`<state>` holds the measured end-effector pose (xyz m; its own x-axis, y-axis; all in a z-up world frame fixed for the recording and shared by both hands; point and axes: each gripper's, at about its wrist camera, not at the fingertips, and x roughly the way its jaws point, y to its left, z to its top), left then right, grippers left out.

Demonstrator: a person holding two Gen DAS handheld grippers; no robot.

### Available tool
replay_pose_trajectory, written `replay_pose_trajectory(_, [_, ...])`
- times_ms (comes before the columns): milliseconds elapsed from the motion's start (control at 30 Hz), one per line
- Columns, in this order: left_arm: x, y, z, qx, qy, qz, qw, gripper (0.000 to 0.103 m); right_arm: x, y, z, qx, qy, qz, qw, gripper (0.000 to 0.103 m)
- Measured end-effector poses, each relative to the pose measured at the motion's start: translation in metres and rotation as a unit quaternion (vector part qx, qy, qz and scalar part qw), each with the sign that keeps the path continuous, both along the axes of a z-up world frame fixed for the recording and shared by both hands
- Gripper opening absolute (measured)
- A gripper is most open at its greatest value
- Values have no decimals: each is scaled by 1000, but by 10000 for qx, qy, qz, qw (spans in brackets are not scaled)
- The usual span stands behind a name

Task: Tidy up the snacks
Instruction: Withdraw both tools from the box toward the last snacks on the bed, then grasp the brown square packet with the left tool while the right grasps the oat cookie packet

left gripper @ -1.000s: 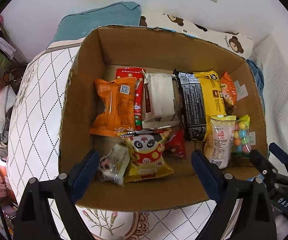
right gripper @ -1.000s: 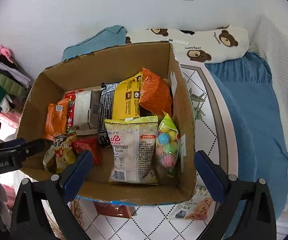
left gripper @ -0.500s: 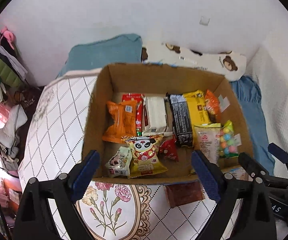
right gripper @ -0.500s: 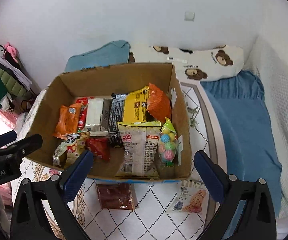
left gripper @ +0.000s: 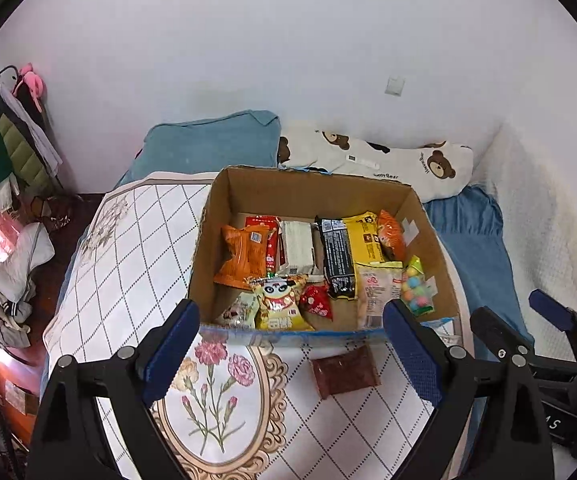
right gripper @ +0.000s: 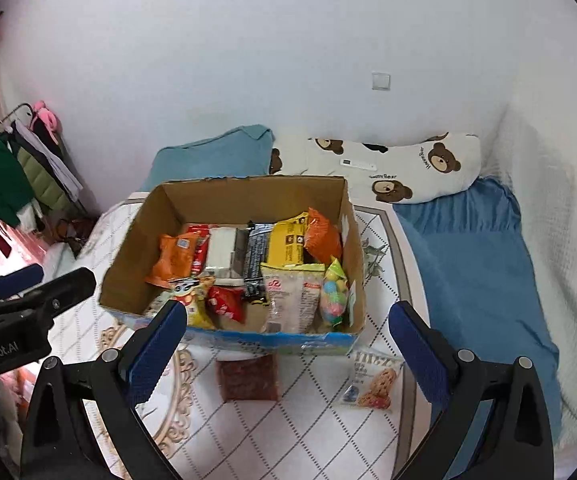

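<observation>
bed (left gripper: 136, 264) with the quilted cover is lying under both claws. cardboard box (left gripper: 312, 196) is sitting on it ahead of the left claw (left gripper: 290, 344), packed with snack bags (left gripper: 284, 304). left claw is hanging wide apart, pinching nothing. right claw (right gripper: 288, 338) is also standing spread and empty, box (right gripper: 248, 196) straight ahead of it. dark red packet (right gripper: 248, 376) is lying on the cover between the right claw's fingers, just short of the box. cereal bar pack (right gripper: 372, 384) is lying beside it, near the right finger.
</observation>
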<state>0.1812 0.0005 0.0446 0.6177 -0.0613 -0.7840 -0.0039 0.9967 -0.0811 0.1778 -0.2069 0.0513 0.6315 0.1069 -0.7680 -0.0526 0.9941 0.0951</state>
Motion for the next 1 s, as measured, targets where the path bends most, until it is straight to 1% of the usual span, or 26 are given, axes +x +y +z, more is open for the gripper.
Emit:
replay_pose_trajectory(100, [-10,-3,-2,9,-24,-23,10000,94,-9,-4,-2,117,68,-5,9999,103])
replay_pose_trajectory(167, [-13,-10,-11,140,4,-86,9999,94,-12,-9,-10,199,193,-46,9996,103])
replay_pose_trajectory(233, [-10,-17,-28,297,167,-212,9992,94,-16,-17,-24,242,388,-121,9989,103])
replay_pose_trajectory(267, [-6,-23,-43,379,325,-336,9982,94,-18,-24,-38,278,554,-192,9979,103])
replay_pose_trajectory(333, [2,-34,-71,596,605,-612,9945,94,-19,-37,-62,318,851,-331,9953,103])
replay_pose_trajectory(367, [8,-43,-90,825,793,-822,9900,94,-18,-45,-75,403,985,-372,9936,103])
replay_pose_trajectory(433, [15,-60,-120,1221,1033,-1214,9796,94,-18,-60,-95,559,1181,-435,9905,103])
replay_pose_trajectory(467, [18,-70,-134,1460,1125,-1411,9727,94,-18,-70,-106,603,1288,-504,9886,103])
replay_pose_trajectory(500, [22,-82,-151,1717,1233,-1712,9623,94,-17,-78,-115,656,1347,-512,9874,103])
replay_pose_trajectory(533, [23,-91,-162,1945,1280,-1893,9539,94,-16,-84,-123,660,1393,-572,9864,103])
replay_pose_trajectory(600, [27,-110,-183,2346,1410,-2380,9319,94,-14,-102,-142,665,1486,-688,9843,103])
replay_pose_trajectory(633, [28,-117,-190,2531,1424,-2501,9236,94,-12,-106,-148,695,1531,-723,9831,103])
replay_pose_trajectory(700, [29,-133,-203,2762,1498,-2855,9054,94,-6,-118,-170,853,1705,-784,9785,101])
replay_pose_trajectory(733, [29,-137,-207,2797,1542,-2960,9002,94,-3,-122,-179,949,1775,-833,9760,97])
replay_pose_trajectory(767, [28,-144,-212,2855,1570,-3128,8922,94,2,-127,-189,1078,1880,-842,9726,94])
replay_pose_trajectory(800, [25,-152,-219,2972,1589,-3335,8805,94,6,-129,-196,1119,1934,-857,9709,93])
replay_pose_trajectory(833, [24,-158,-224,3081,1614,-3457,8715,94,10,-132,-202,1143,1961,-896,9698,93])
replay_pose_trajectory(867, [23,-163,-230,3124,1649,-3572,8647,94,15,-132,-206,1179,1967,-868,9695,88])
replay_pose_trajectory(900, [24,-166,-234,3101,1708,-3625,8621,92,18,-132,-210,1165,1981,-841,9696,85])
replay_pose_trajectory(933, [26,-168,-236,3075,1752,-3641,8615,89,23,-130,-215,1129,2005,-823,9697,74])
replay_pose_trajectory(967, [28,-170,-239,2979,1825,-3668,8622,78,28,-128,-221,1176,2008,-703,9700,65])
replay_pose_trajectory(1000, [30,-171,-240,2888,1871,-3668,8643,68,32,-124,-226,1156,2093,-645,9688,63])
